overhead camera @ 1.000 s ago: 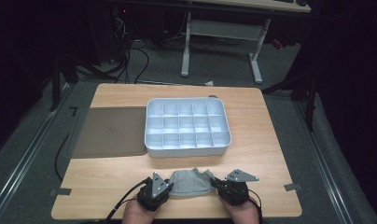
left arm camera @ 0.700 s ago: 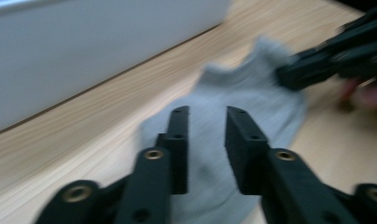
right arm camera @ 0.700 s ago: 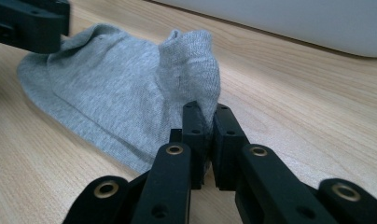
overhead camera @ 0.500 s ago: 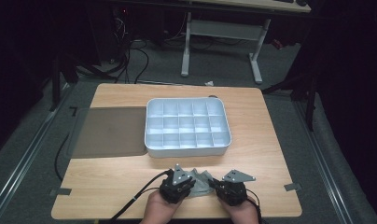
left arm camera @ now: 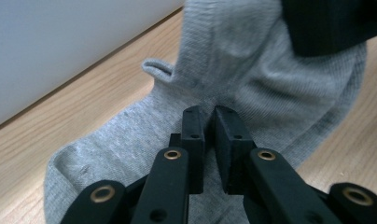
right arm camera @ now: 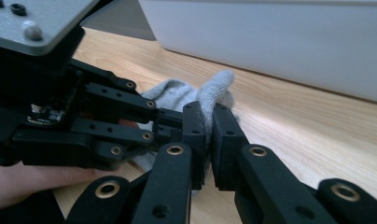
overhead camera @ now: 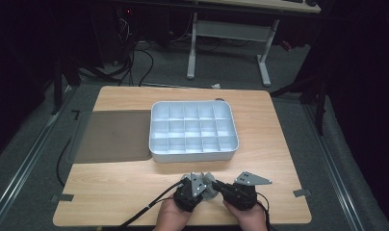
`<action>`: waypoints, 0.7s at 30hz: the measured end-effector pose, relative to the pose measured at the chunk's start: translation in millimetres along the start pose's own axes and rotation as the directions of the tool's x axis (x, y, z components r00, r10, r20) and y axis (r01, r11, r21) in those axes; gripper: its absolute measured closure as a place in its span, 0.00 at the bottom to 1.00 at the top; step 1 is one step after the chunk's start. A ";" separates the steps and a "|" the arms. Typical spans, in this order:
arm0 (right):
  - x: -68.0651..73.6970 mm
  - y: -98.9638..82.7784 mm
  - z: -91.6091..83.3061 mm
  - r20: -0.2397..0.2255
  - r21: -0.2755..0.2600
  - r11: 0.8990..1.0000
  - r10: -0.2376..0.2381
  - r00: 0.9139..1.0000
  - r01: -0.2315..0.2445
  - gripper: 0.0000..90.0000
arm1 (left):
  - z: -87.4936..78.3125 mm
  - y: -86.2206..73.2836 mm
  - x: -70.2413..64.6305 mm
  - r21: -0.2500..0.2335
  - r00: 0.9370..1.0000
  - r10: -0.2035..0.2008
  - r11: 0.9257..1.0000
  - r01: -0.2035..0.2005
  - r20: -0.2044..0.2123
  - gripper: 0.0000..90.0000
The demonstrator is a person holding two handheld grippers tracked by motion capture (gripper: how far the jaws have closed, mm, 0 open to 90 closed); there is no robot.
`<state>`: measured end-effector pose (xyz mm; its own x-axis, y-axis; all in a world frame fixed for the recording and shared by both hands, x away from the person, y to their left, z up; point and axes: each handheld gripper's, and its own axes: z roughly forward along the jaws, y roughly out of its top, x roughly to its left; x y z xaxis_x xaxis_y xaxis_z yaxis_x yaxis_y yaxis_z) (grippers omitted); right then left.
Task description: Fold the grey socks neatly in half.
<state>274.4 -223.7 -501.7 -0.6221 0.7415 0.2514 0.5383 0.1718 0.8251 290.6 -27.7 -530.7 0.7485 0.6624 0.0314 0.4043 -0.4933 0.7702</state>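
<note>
At the near edge of the table (overhead camera: 115, 192), one grey sock (left arm camera: 252, 79) lies bunched between two grippers held close together. The left gripper (left arm camera: 209, 114) has just been closing; its jaws stand nearly together on a fold of the sock. The right gripper (right arm camera: 209, 108) is clamped on a raised tip of the same sock. The sock is ribbed knit, crumpled, with a small loop at its cuff. Beyond stands one white compartment tray (overhead camera: 194, 154), and left of it one dark mat (overhead camera: 113, 137).
</note>
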 end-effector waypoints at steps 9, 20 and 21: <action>-1.4 -5.4 3.2 0.044 0.019 1.000 -0.019 0.999 0.018 0.96 | -38.9 -10.7 29.3 -0.085 0.998 -0.065 0.994 0.064 -0.013 0.77; -0.4 -7.4 3.7 0.065 0.031 0.999 -0.024 0.998 0.022 0.96 | -52.4 -43.9 54.7 -0.104 0.985 -0.170 0.980 0.171 0.012 0.62; 0.2 -7.3 3.9 0.067 0.032 0.999 -0.023 0.997 0.021 0.96 | -50.4 -43.8 55.1 -0.094 0.985 -0.170 0.981 0.171 0.013 0.62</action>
<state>272.5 -222.3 -509.7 -0.5950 0.7790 0.1976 0.5430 0.2084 0.8135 287.6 58.9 -530.6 0.6757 0.7291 -0.1089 0.4750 -0.3176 0.8206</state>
